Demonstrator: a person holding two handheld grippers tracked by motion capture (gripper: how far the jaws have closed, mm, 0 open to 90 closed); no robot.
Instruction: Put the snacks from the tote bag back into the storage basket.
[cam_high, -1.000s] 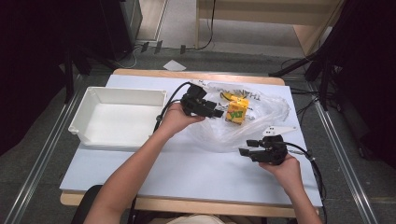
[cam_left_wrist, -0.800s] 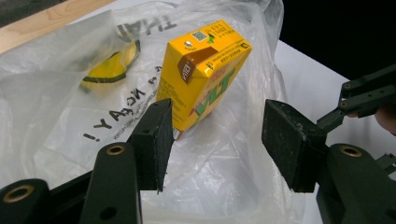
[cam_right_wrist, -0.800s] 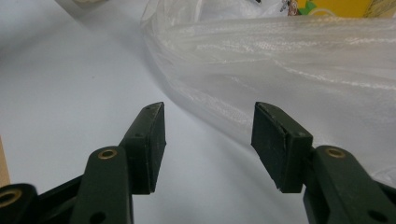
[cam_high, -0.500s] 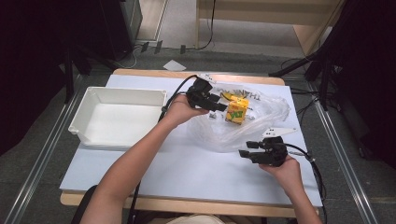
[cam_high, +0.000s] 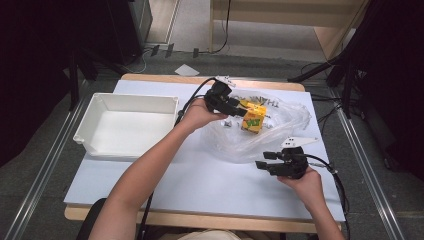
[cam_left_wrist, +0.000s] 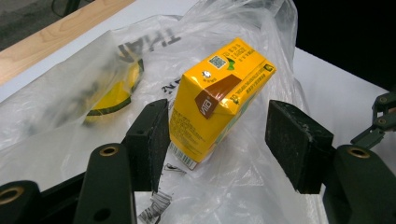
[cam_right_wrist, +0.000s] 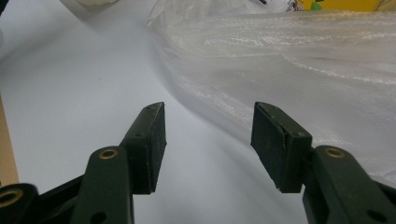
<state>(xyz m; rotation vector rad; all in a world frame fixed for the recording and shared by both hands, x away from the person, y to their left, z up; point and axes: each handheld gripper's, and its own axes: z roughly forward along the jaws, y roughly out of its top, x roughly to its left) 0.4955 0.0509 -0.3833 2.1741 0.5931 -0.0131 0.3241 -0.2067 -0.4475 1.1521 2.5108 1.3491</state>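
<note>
L gripper (cam_left_wrist: 219, 140) had just been opening its jaws wide round the carton (cam_left_wrist: 219, 98), which stood tilted on the bag (cam_left_wrist: 243, 186) w/ one pad touching, so closing could've snagged film or tipped it; R gripper (cam_right_wrist: 208, 140) sat open, empty, by bag's edge.
</note>
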